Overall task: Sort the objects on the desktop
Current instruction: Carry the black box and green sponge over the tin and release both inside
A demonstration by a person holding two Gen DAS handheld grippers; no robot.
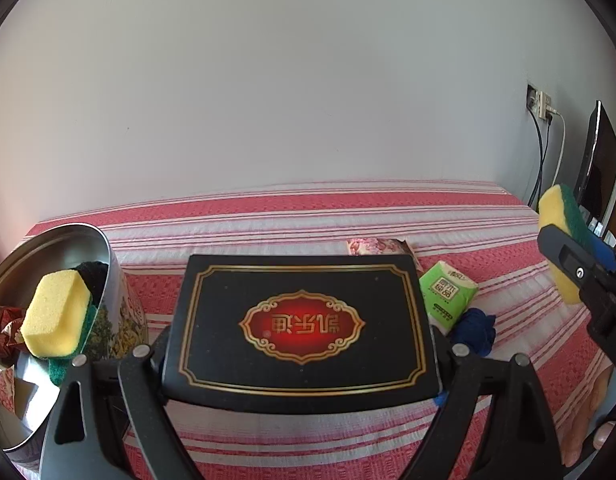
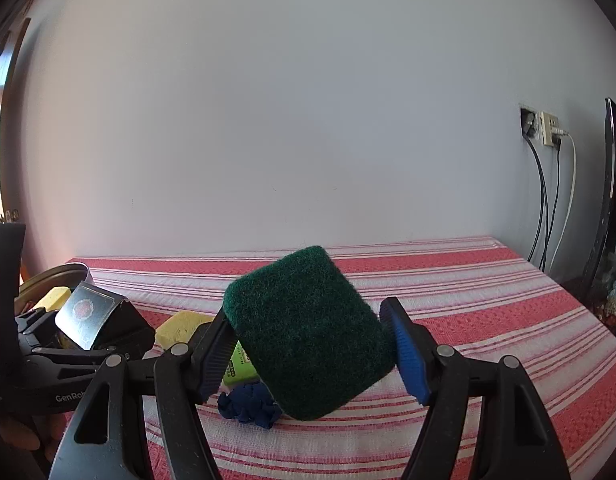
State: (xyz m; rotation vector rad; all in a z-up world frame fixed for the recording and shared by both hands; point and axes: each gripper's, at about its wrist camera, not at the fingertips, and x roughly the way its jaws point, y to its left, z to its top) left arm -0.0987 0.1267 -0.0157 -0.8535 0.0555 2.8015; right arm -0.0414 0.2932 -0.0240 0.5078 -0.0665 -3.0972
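The left gripper (image 1: 302,356) holds a black box (image 1: 302,322) between its two fingers, closed tight on the box's sides. The box has a gold border and a red badge in the middle. The box hides the fingertips, so only a bit of blue pad peeks out at 5 o'clock.

At 9 o'clock sits a shiny metal tin (image 1: 68,248), cut off by the edge of the view. A yellow sponge (image 1: 56,314) with a green back lies in it. Something red lies beside that sponge, too cut off to name.

Behind the box, at 2 o'clock, lie a green tissue pack (image 1: 447,292) and a crumpled blue cloth (image 1: 475,330) on the red striped cloth (image 1: 268,216). A flowery packet (image 1: 371,246) peeks over the box's far edge, mostly hidden.

The right gripper (image 2: 311,344) is closed on a green-backed sponge (image 2: 308,332), squeezed between its fingers and held above the striped cloth. Its yellow side shows only in the left view. Another yellow sponge (image 2: 180,326) lies at 9 o'clock, partly hidden by a finger.
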